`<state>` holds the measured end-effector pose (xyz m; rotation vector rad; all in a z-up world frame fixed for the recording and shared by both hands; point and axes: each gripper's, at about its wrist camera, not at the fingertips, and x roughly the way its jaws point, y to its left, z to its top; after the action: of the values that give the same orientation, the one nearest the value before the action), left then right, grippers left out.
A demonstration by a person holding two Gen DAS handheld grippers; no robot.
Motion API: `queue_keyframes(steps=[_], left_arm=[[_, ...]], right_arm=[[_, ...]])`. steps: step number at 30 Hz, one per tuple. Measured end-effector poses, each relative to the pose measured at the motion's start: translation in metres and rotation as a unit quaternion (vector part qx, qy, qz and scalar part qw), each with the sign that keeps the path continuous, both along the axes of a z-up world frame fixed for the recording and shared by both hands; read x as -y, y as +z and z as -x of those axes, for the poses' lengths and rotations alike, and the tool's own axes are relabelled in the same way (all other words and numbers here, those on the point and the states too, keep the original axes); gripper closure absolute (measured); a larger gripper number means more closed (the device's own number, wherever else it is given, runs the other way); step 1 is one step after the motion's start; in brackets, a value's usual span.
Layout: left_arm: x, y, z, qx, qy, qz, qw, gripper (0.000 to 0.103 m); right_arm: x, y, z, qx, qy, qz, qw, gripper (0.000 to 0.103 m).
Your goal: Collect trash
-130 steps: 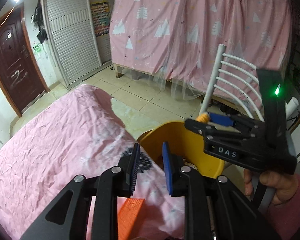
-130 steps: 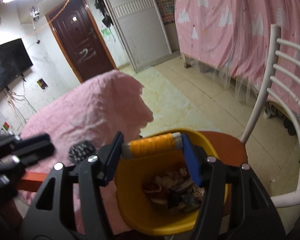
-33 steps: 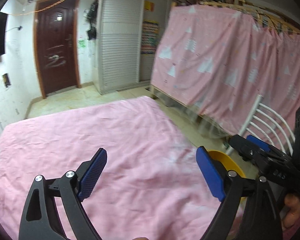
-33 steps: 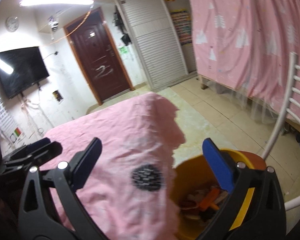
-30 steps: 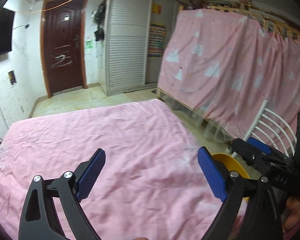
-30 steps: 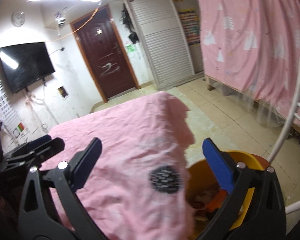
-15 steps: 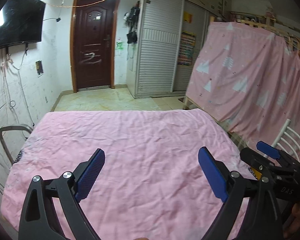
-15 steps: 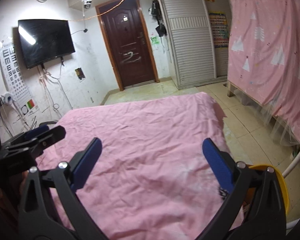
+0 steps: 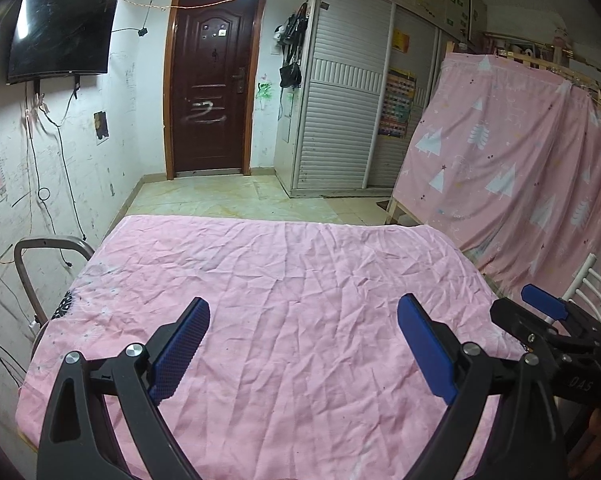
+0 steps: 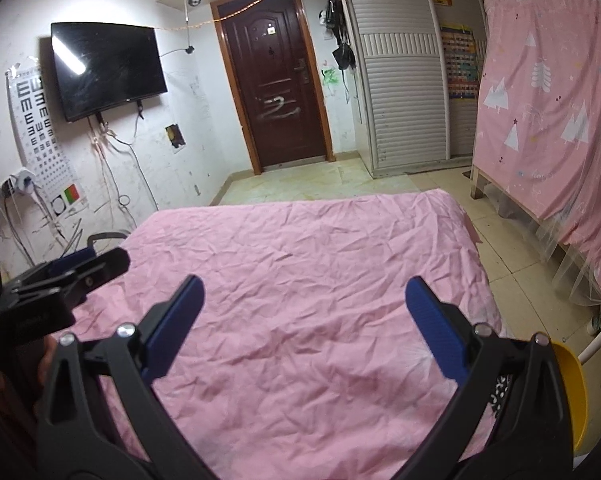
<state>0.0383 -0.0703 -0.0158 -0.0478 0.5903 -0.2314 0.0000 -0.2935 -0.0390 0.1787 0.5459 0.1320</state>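
Here, left tongs [image 9: 302, 344] spread wide, empty, right tongs [image 10: 304, 320] likewise, yellow bin [image 10: 572, 396] seemingly beside pink sheet [image 9: 300, 280].

- The left wrist view looks forward and slightly down over the pink sheet [image 9: 300, 320] toward the brown door [image 9: 212, 80], from near the sheet's close edge.
- The right wrist view faces the same door [image 10: 276, 92] from further right, beside the yellow bin [image 10: 572, 392].
- Both share sheet, door, television [image 9: 60, 28].
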Motion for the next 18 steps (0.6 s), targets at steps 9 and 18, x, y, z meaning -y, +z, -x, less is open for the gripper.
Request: queue_keyframes(steps=[9, 18], left_arm=[[-0.0052, 0.0005, -0.0026, -0.004, 0.004, 0.001, 1.0000, 0.017], [-0.0050, 0.0001, -0.0022, -0.005, 0.003, 0.000, 1.0000, 0.017]], right_arm=[[-0.0050, 0.0006, -0.0025, 0.000, 0.003, 0.005, 1.000, 0.006], [-0.0043, 0.0011, -0.0028, 0.000, 0.003, 0.004, 1.000, 0.006]])
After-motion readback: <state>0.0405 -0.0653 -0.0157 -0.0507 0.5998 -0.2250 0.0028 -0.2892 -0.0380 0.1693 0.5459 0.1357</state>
